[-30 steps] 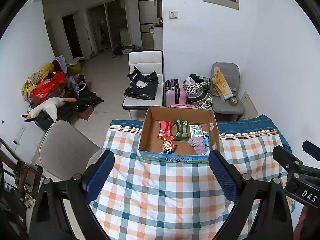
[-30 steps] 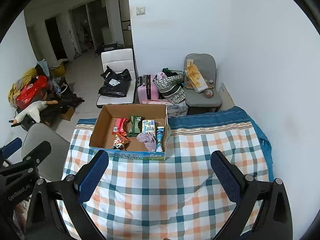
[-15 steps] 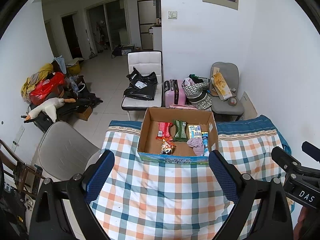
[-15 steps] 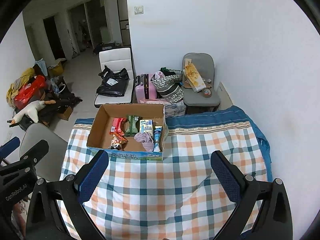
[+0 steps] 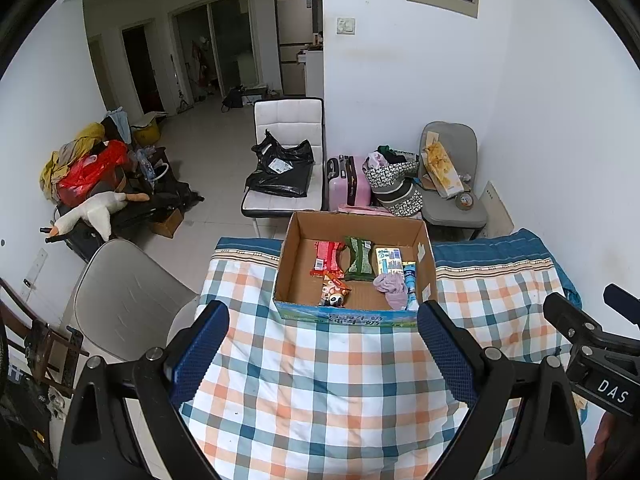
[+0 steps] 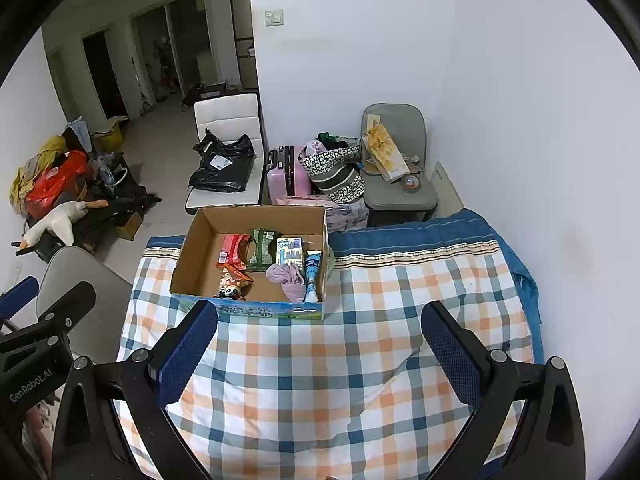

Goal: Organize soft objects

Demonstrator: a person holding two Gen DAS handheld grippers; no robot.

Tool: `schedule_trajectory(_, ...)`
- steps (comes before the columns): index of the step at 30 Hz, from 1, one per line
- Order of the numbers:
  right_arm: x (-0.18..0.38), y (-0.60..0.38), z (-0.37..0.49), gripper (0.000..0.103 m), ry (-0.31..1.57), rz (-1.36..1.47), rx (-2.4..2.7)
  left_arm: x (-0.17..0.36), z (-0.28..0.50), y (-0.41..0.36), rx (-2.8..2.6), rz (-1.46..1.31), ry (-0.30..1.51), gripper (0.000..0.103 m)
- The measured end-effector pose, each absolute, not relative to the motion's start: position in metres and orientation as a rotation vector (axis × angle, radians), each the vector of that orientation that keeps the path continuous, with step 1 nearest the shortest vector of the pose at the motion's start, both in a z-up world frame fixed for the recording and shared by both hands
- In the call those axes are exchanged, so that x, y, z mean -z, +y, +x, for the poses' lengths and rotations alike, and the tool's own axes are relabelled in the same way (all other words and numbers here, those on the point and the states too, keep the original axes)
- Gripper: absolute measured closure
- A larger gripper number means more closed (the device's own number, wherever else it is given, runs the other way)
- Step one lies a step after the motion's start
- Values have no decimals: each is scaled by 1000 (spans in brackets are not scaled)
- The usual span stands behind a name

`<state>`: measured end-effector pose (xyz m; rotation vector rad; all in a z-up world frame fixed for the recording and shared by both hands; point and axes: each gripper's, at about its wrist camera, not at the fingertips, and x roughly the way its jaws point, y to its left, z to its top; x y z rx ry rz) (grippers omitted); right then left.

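The counter [image 5: 320,380], draped in a plaid cloth, is being viewed from above by both cameras, and the cardboard box [image 5: 354,312] is sitting at its far edge. Inside the box, soft items are being kept together: a red packet [image 5: 328,256], a green packet [image 5: 359,258], a small printed carton [image 5: 389,261], a blue tube [image 5: 410,284], a panda-printed pouch [image 5: 334,290] and a bunched lilac cloth [image 5: 390,286].

The lilac cloth is judged to be light, limp and easily crushed; it is probably best being pinched at its raised bunched middle, since a hold on a loose edge would likely let it trail. The packets are judged to be light and slippery, best being gripped across their flat bodies.

The left gripper [image 5: 320,344] and the right gripper [image 6: 320,344] are both being held above the cloth, short of the box, with fingers spread wide and nothing between them.

Compared with one second ago, the box is being seen slightly lower and further left in the right wrist view, and almost unchanged in the left; its contents are lying as before.
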<state>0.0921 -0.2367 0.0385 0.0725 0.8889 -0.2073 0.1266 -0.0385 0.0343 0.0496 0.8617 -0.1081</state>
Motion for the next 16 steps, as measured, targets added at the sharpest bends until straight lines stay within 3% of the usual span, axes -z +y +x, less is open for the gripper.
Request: schedule_trajectory(16,-34,-234,90,0,888,67,217,-34,129,-39,110,50,859,7)
